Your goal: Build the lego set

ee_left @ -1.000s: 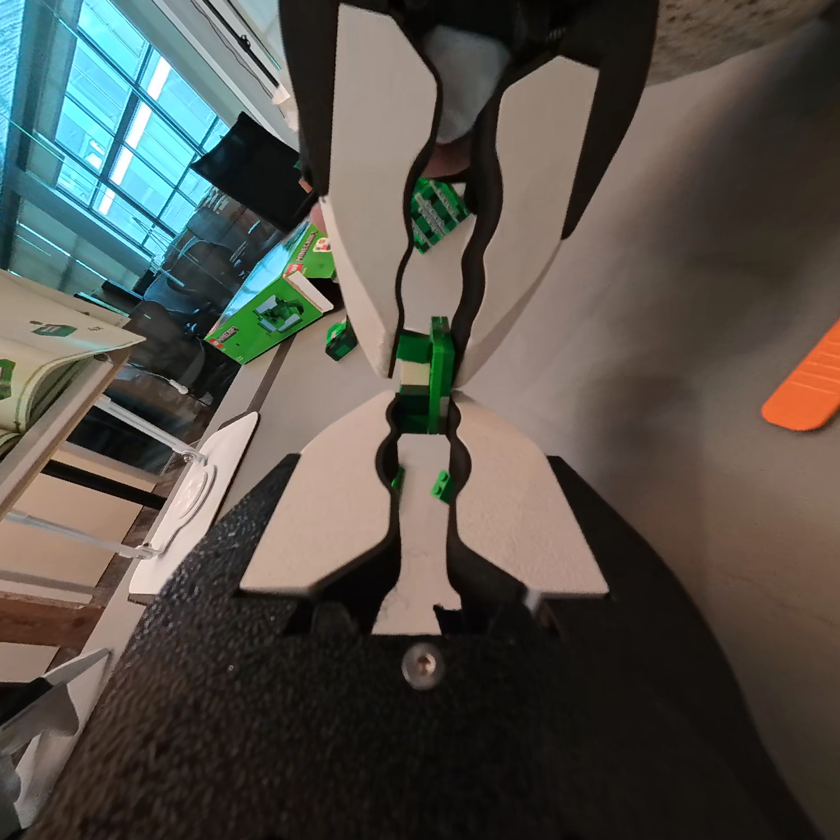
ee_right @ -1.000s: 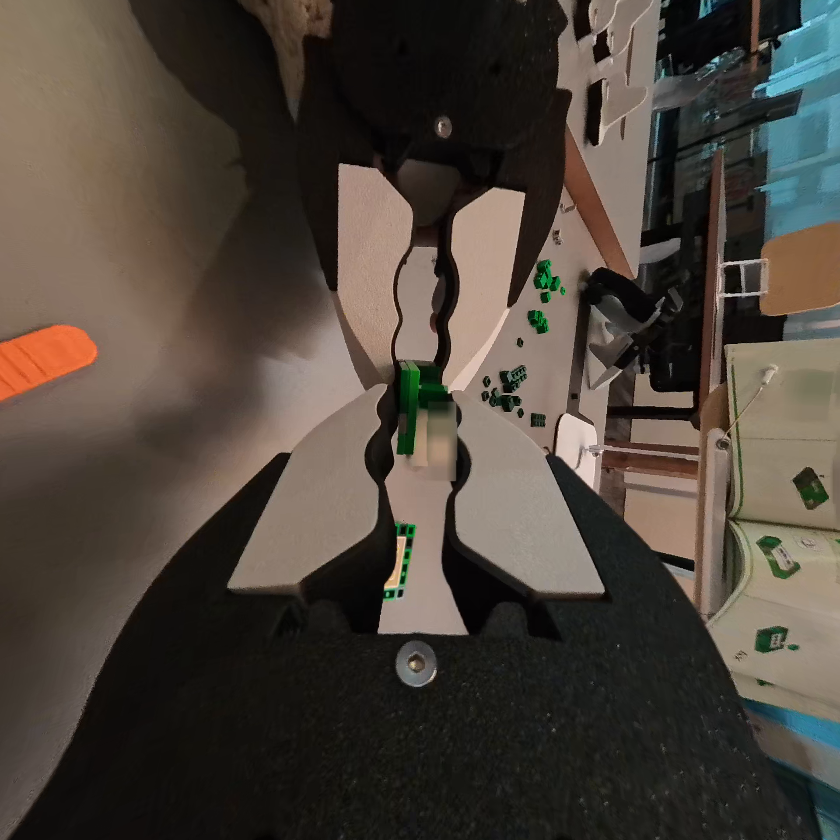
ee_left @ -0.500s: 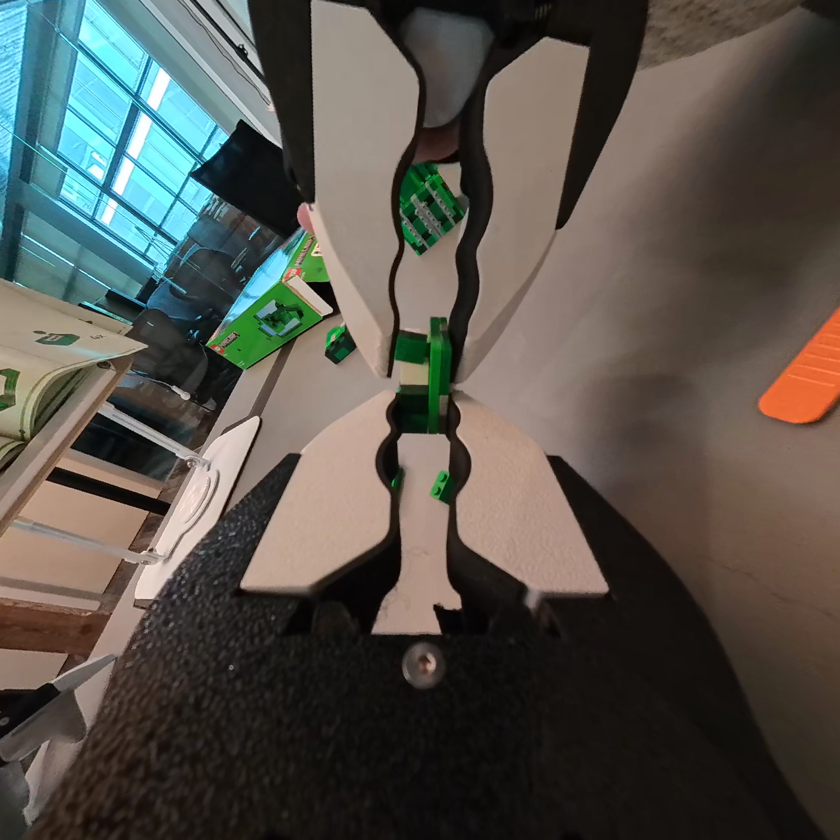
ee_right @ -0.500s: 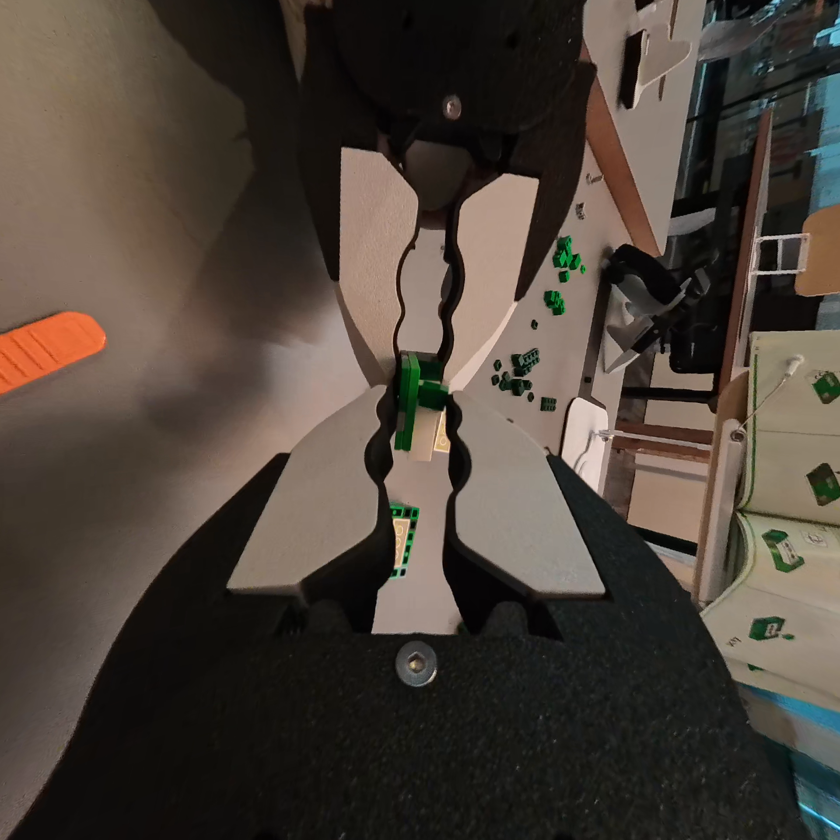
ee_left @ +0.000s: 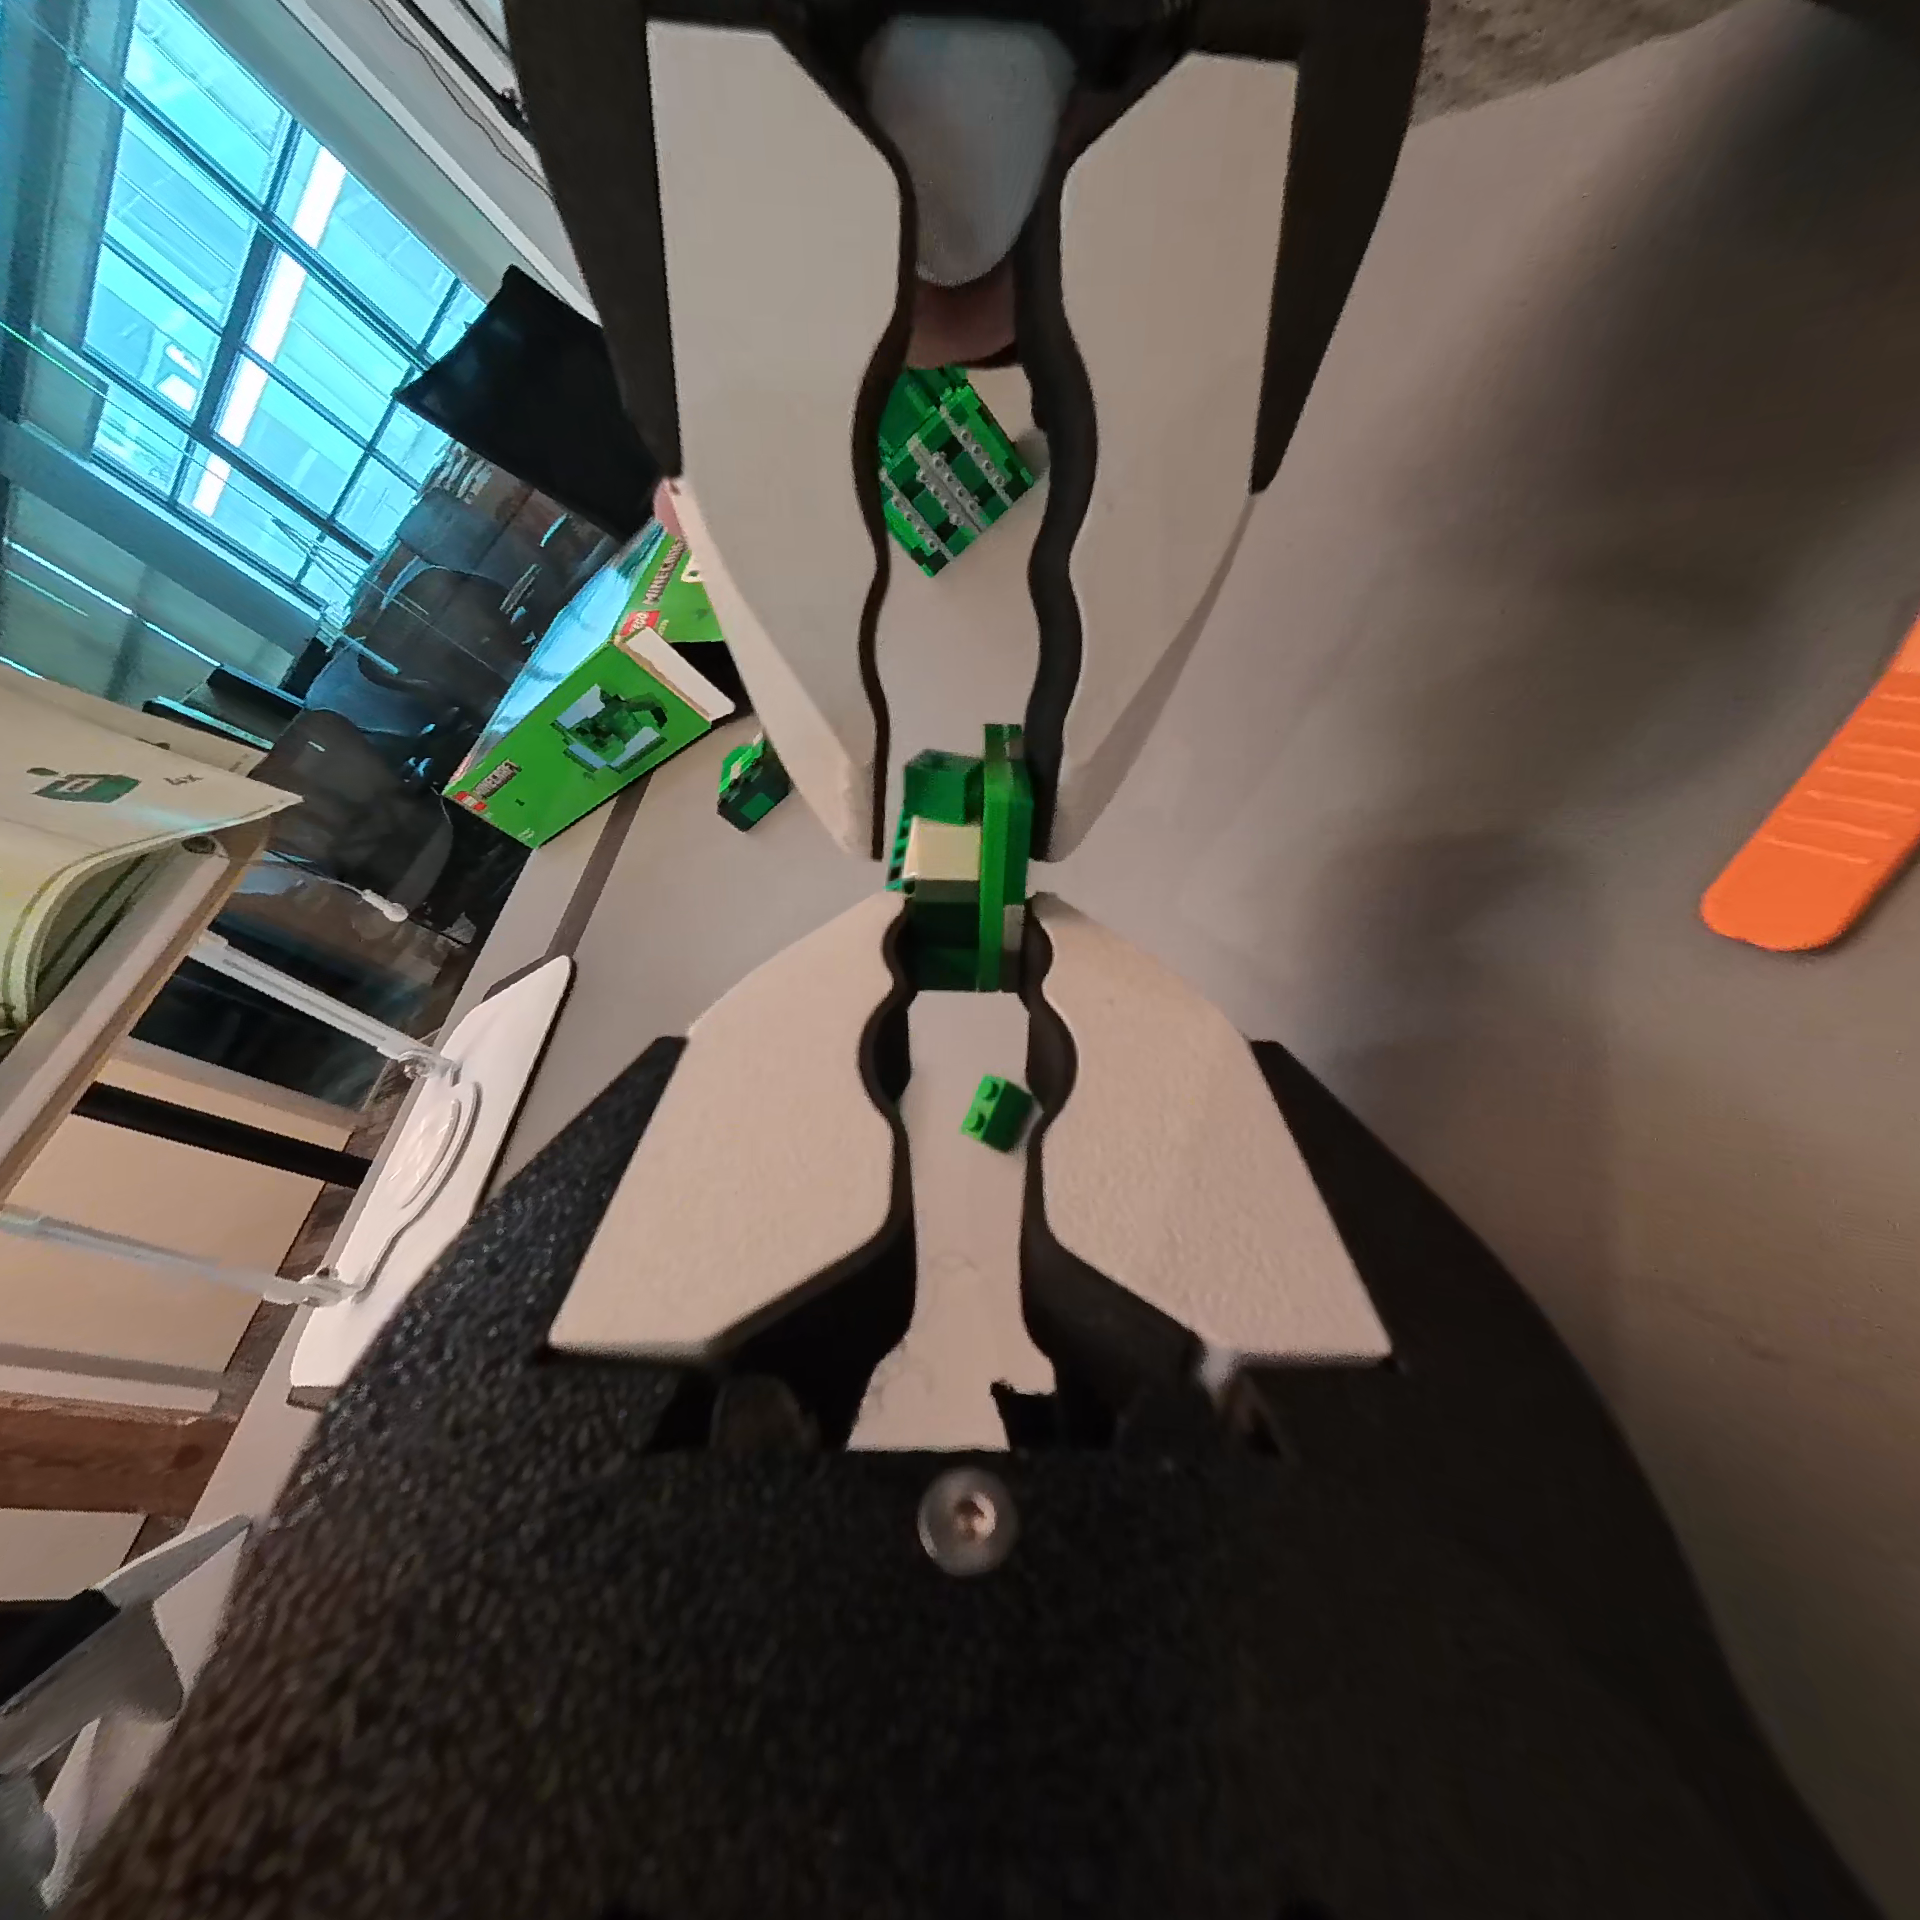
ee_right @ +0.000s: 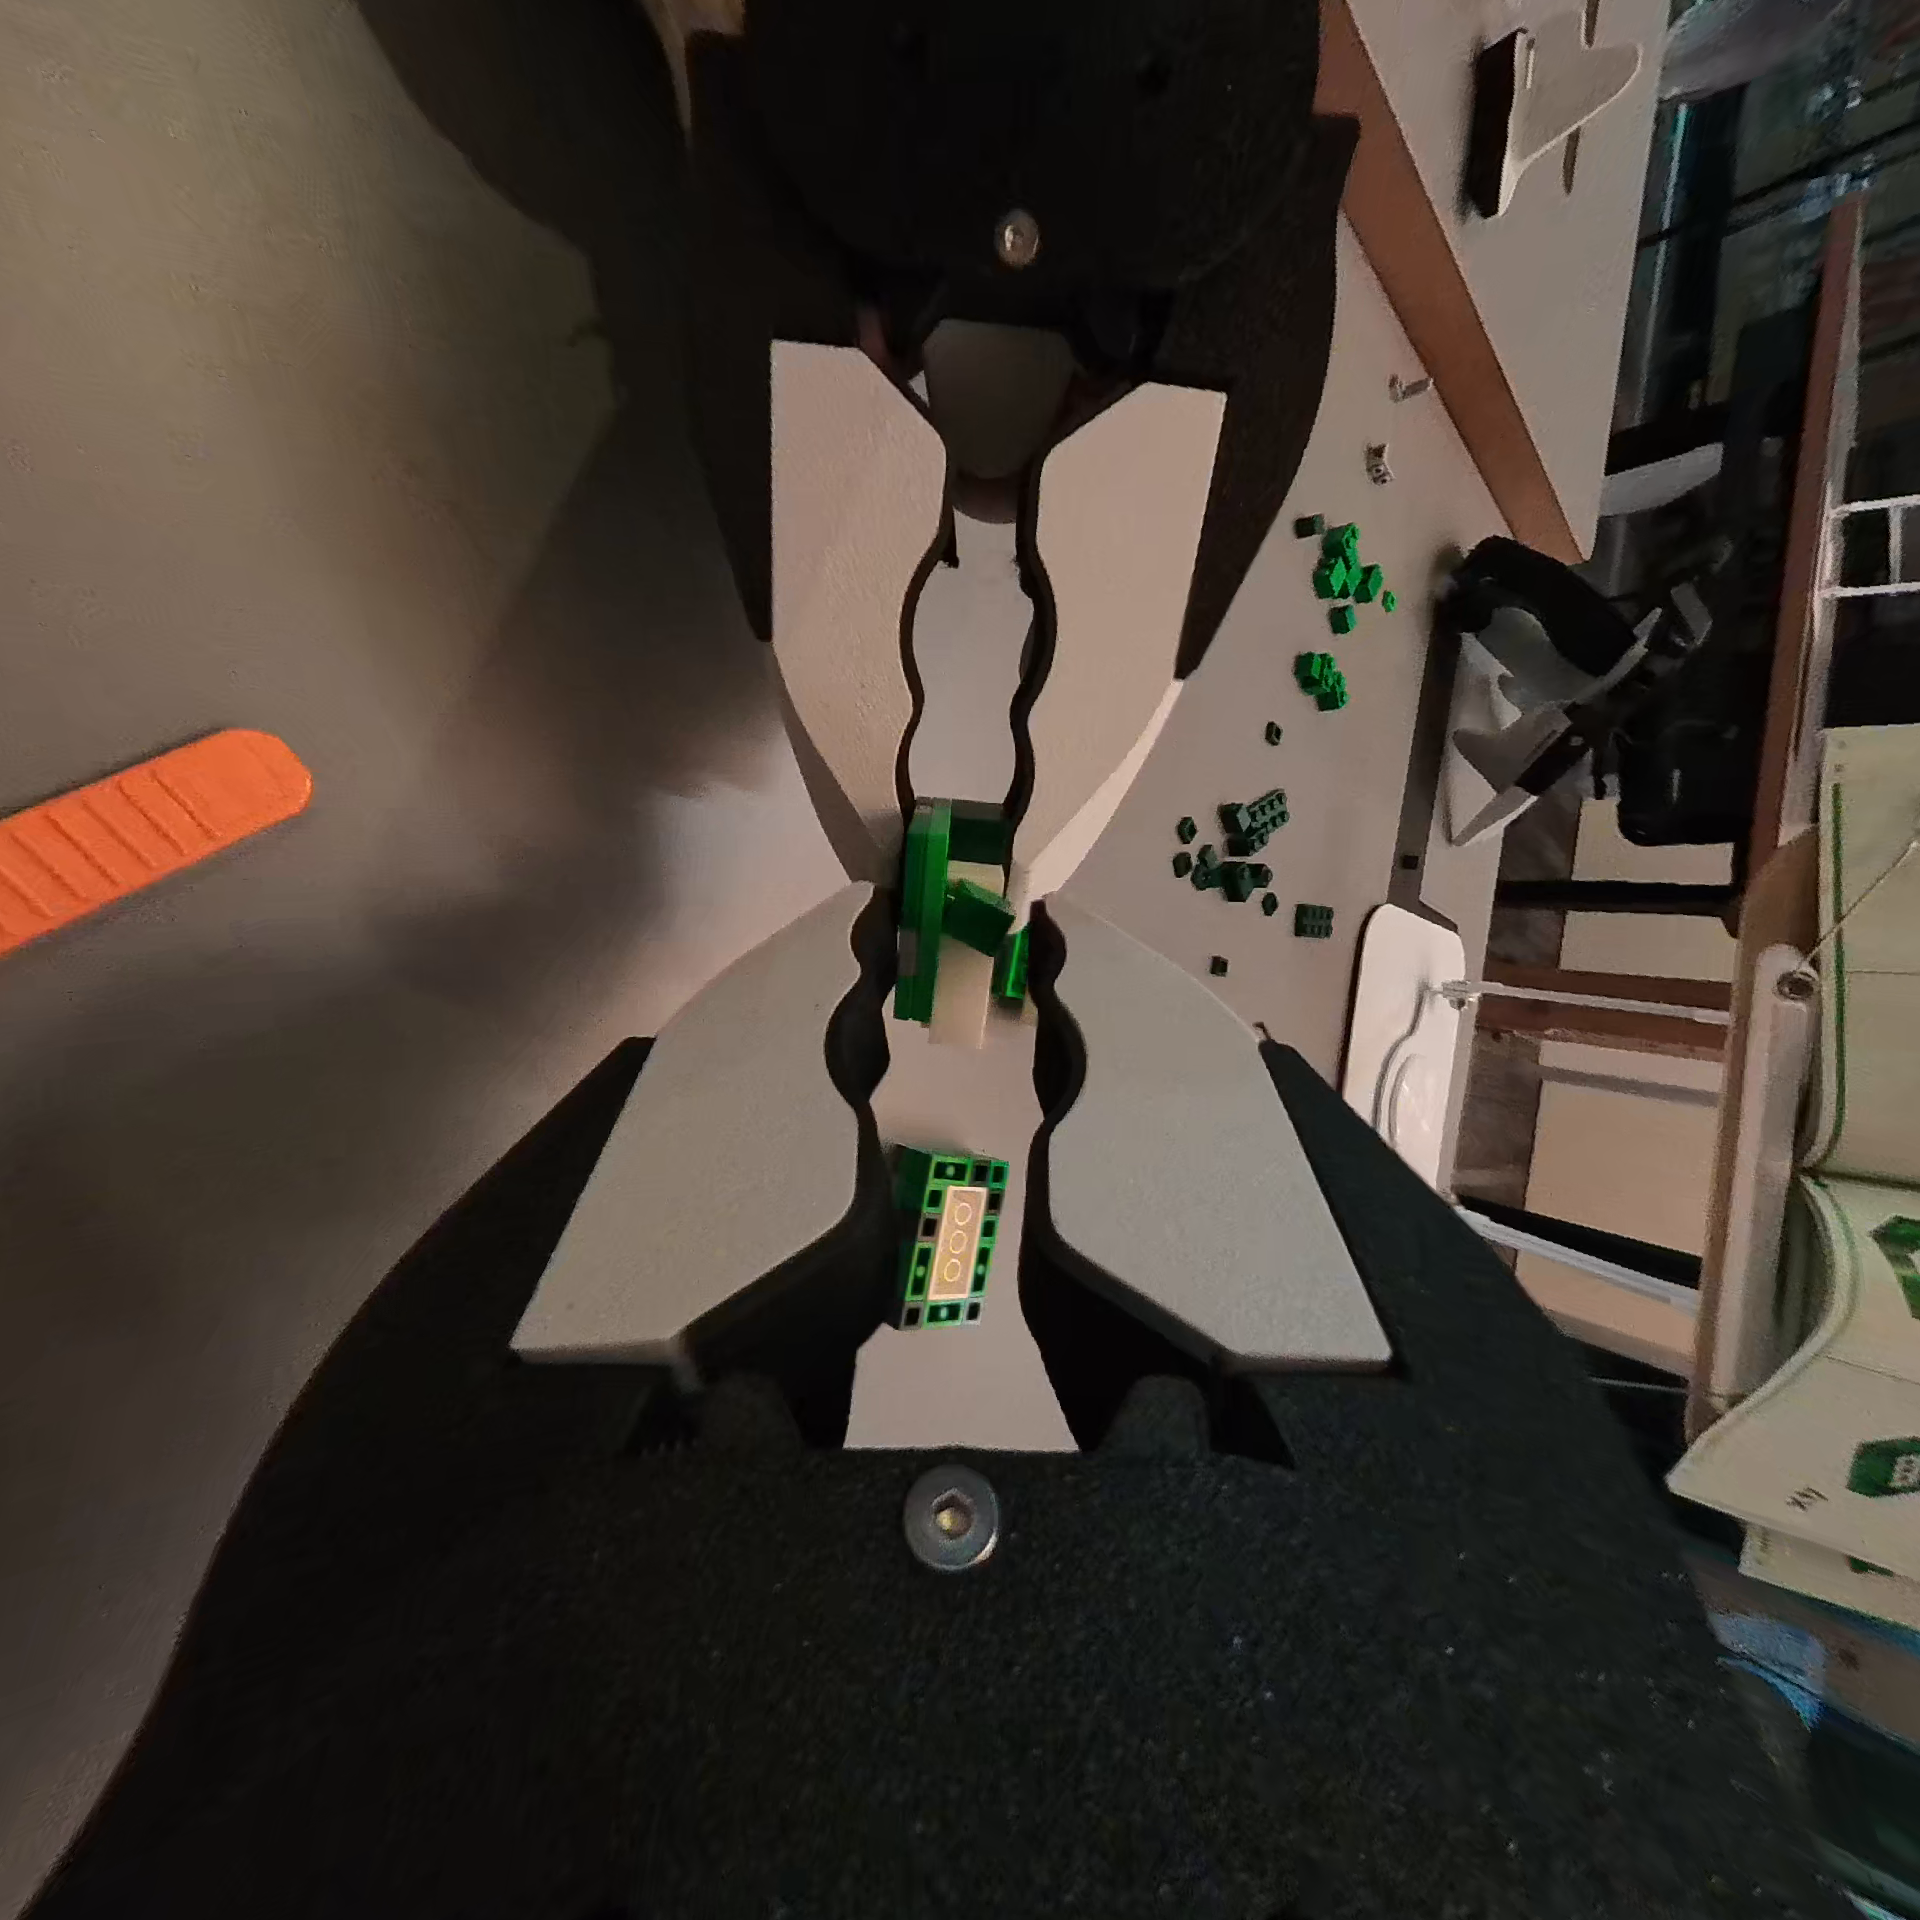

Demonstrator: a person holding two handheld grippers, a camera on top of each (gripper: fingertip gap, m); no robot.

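Both cams rolled sideways, tongs meeting tip to tip over pale grey tabletop (ee_left: 1558,520).

L wrist view, left to right: open instruction booklet on clear stand (ee_left: 94,831) at far left; green lego box (ee_left: 582,748) lying on tabletop; small dark green brick lump (ee_left: 753,795) just beside box. Centre: L tongs (ee_left: 961,925) closed down to narrow gap, clamped on small green-and-cream lego sub-assembly (ee_left: 961,852). R tongs (ee_left: 961,821) reaching in from above, also closed on same piece. Loose bright green brick (ee_left: 995,1112) on tabletop, seen between L fingers. Larger green studded build (ee_left: 951,468) farther off, seen between R fingers. Orange flat brick separator (ee_left: 1829,831) at far right.

R wrist view: separator (ee_right: 145,821) at left; sub-assembly (ee_right: 956,914) pinched at centre; green block w/ tan centre (ee_right: 951,1236) below it on tabletop; scattered dark green loose bricks (ee_right: 1236,852) to right.
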